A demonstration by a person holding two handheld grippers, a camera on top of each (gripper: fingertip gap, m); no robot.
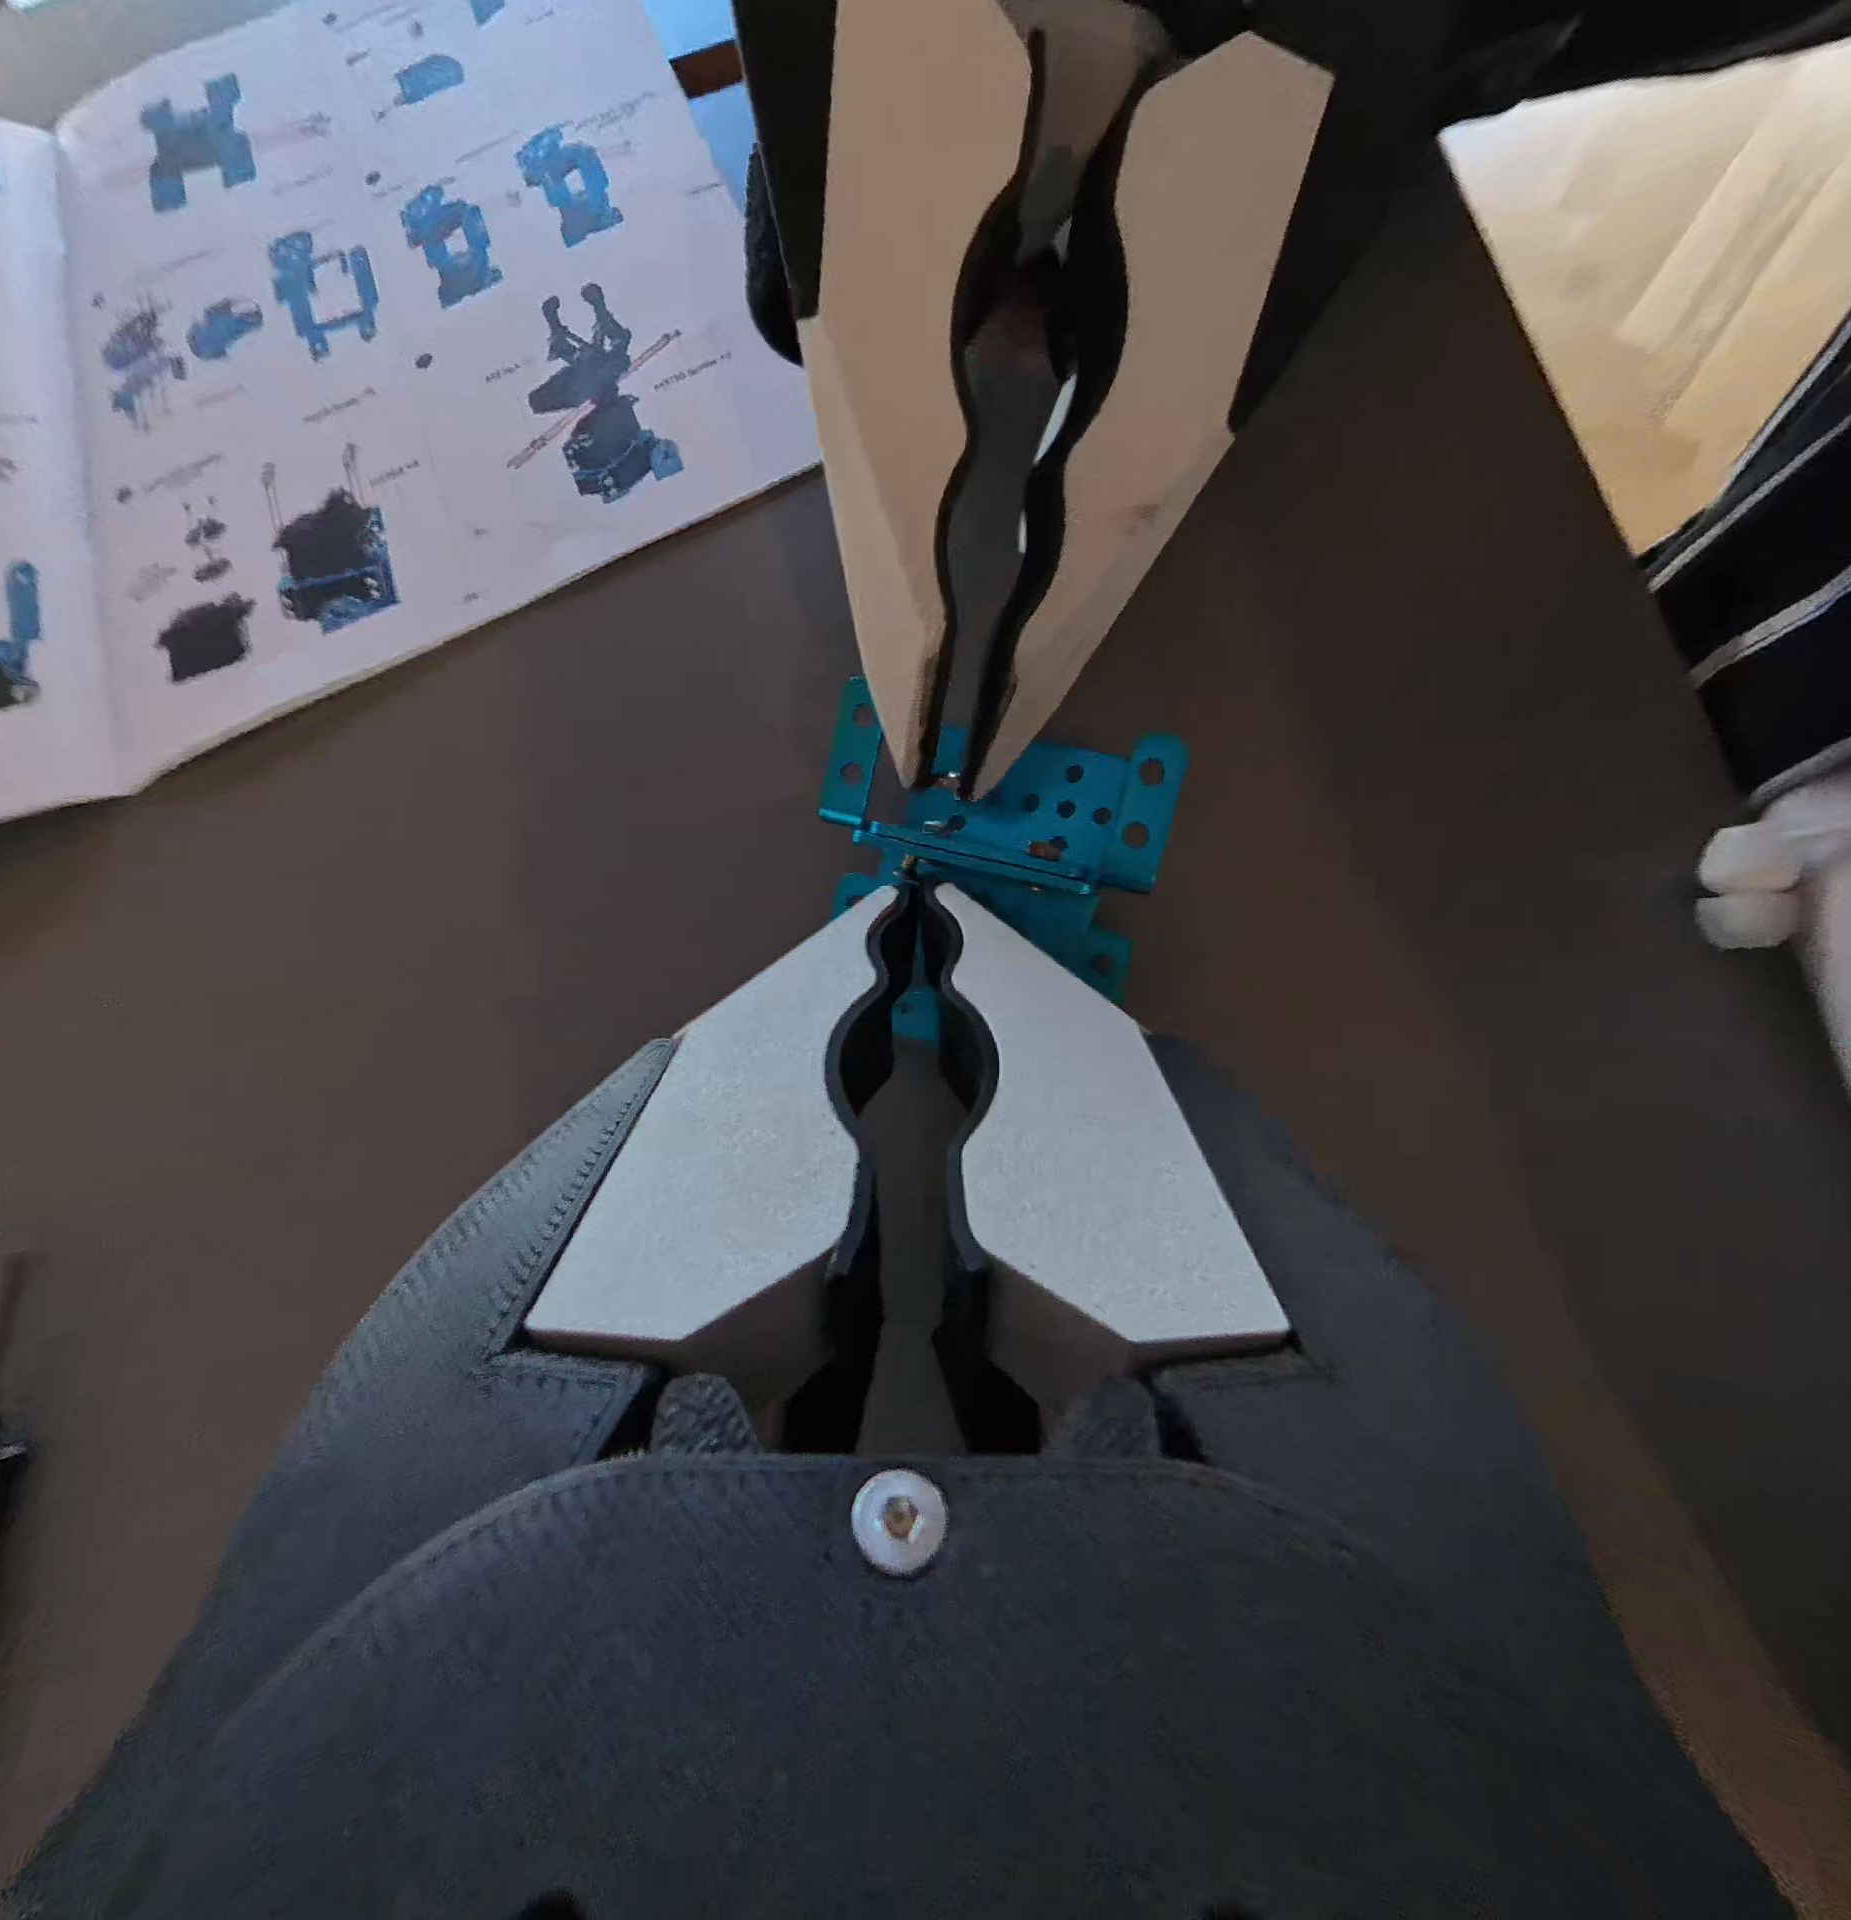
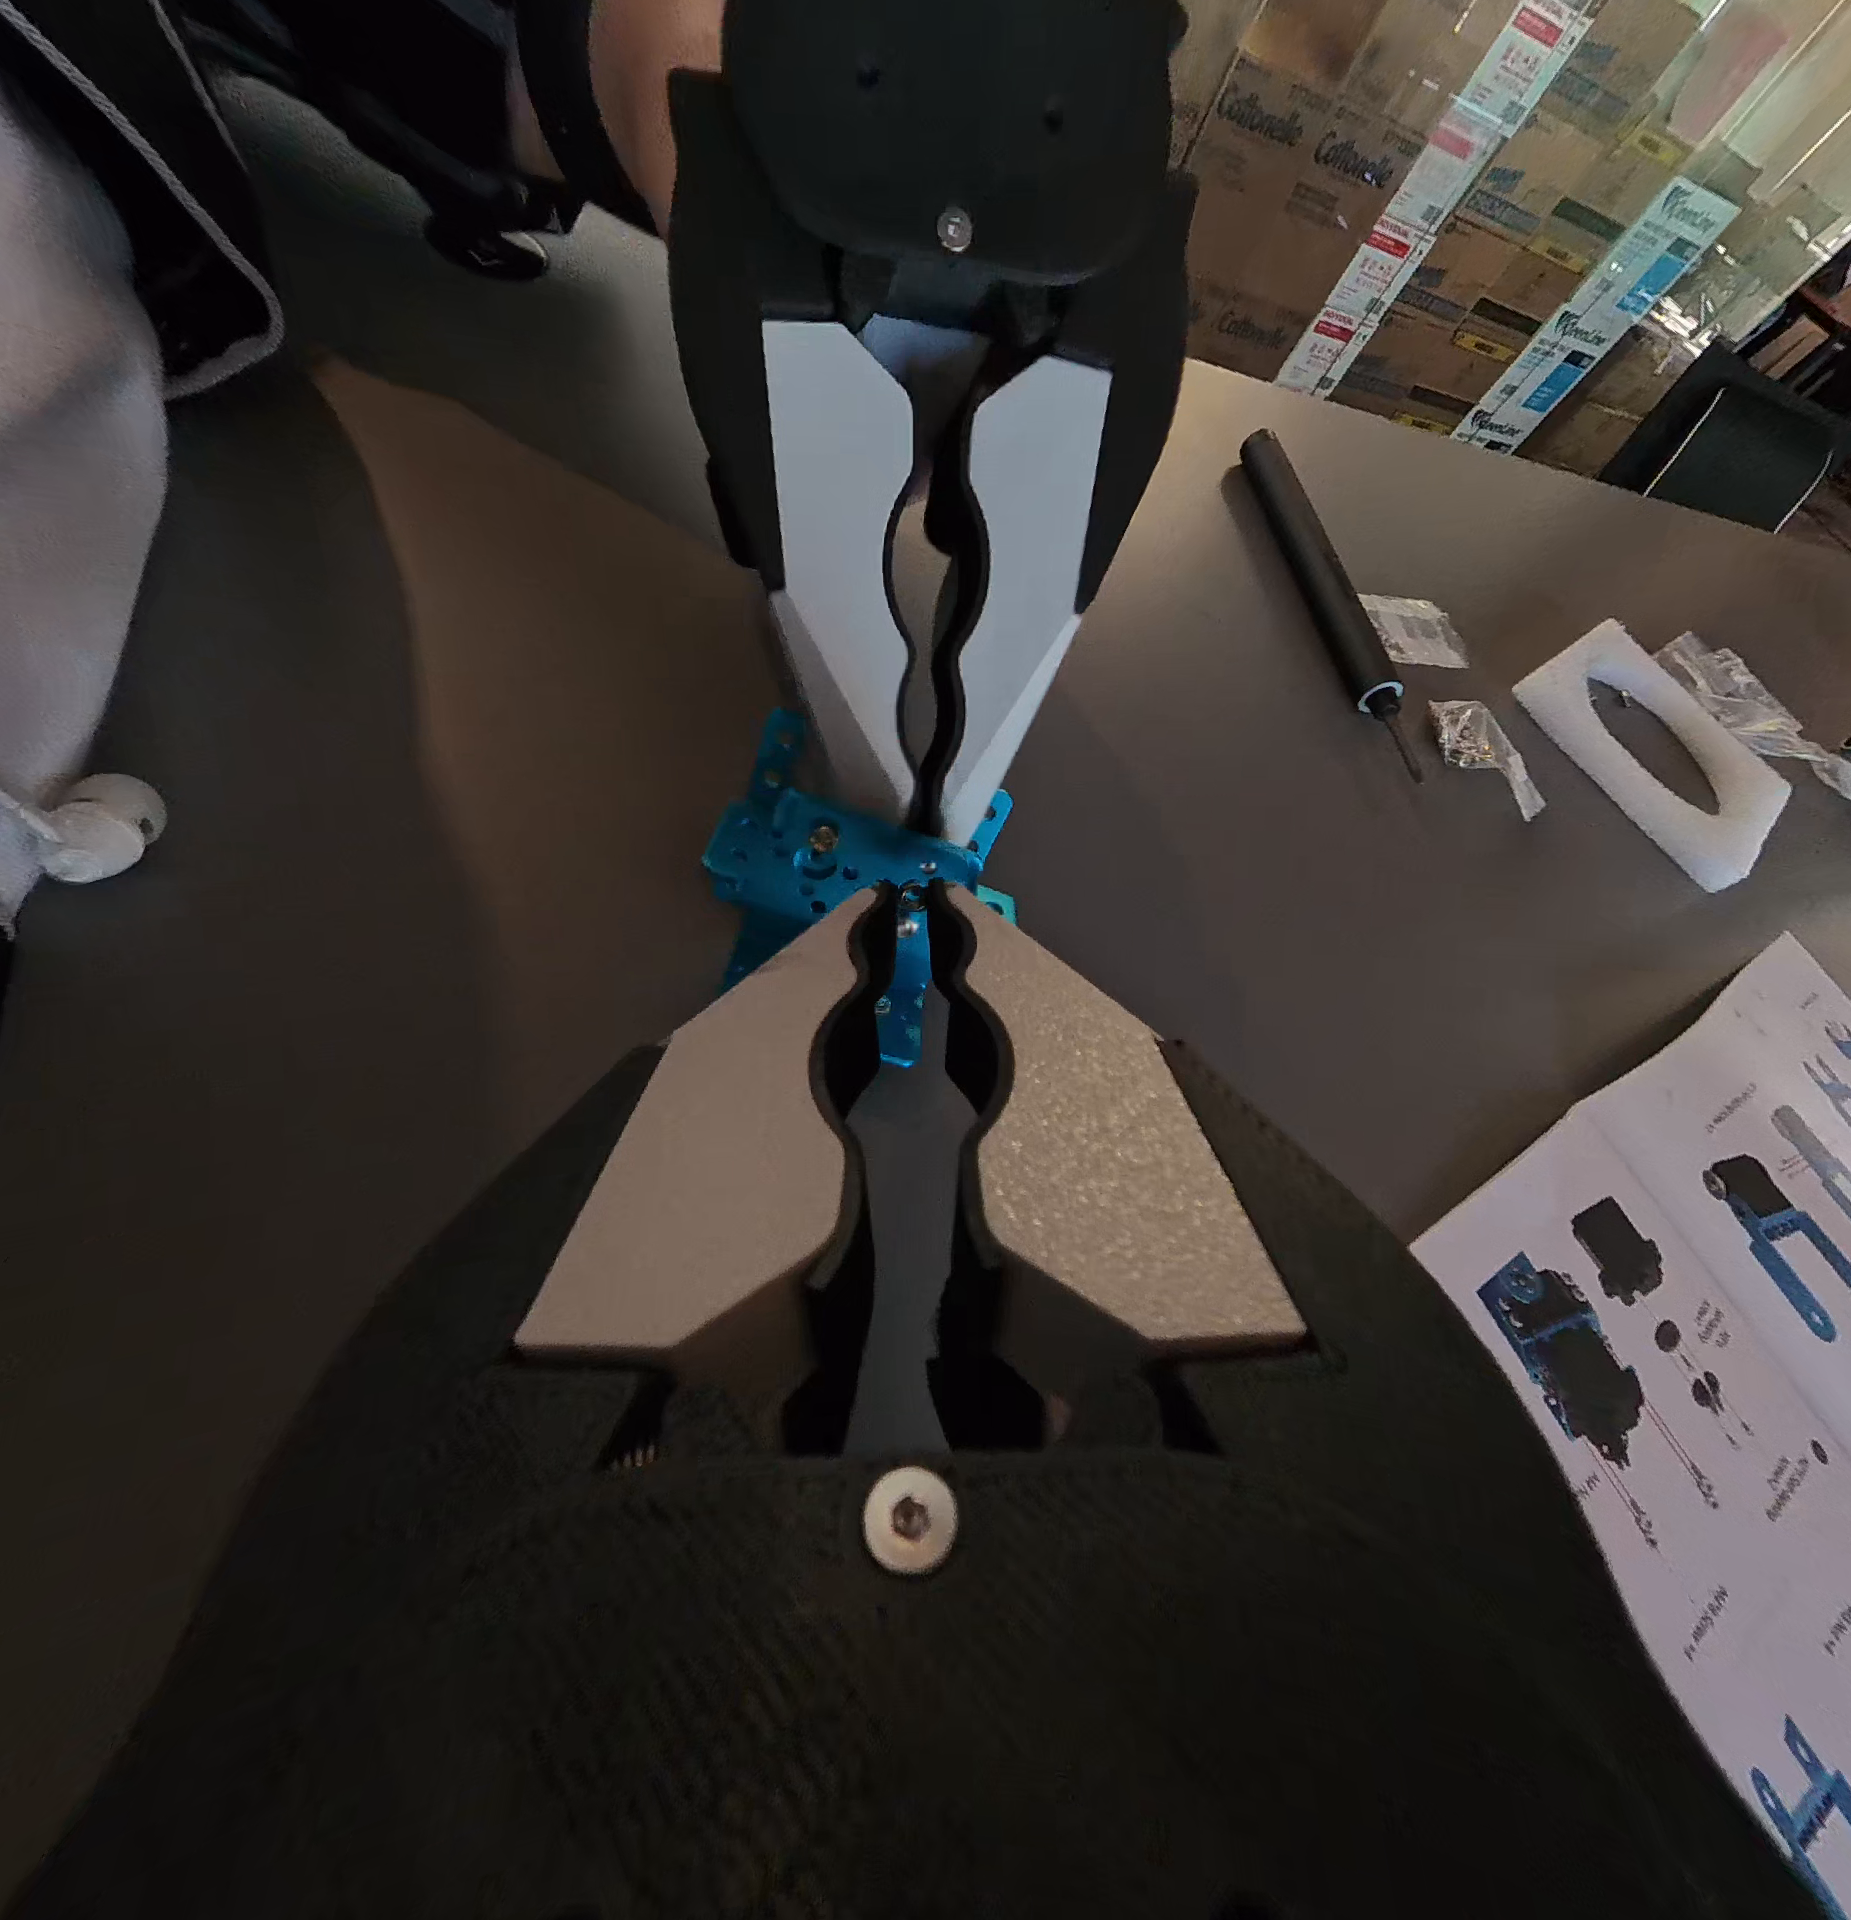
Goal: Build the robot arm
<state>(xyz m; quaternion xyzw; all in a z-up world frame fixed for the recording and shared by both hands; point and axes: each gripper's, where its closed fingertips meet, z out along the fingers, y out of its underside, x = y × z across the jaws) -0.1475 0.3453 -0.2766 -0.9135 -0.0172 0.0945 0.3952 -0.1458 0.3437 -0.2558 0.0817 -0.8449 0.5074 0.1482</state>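
A blue perforated metal bracket assembly (image 1: 1046,821) stands on the brown table (image 1: 485,1039), between the two grippers, which face each other. My left gripper (image 1: 916,896) is shut, its tips pinching the bracket's near edge by a small brass fastener. My right gripper (image 1: 944,781) comes in from the far side, shut on a small silver screw at the bracket's top plate. In the right wrist view the right gripper (image 2: 908,889) is shut on the screw over the bracket (image 2: 796,847), and the left gripper (image 2: 936,826) meets it from above.
An open instruction booklet (image 1: 329,364) lies at the far left; it also shows in the right wrist view (image 2: 1679,1351). A black screwdriver (image 2: 1316,582), small bags of screws (image 2: 1472,732) and a white foam piece (image 2: 1648,748) lie to the right. A person's white sleeve (image 2: 48,623) is at the left. The tips of both grippers are at nearly the same place. The black screwdriver (image 2: 1316,582) is about 25 cm from both grippers' fingertips.
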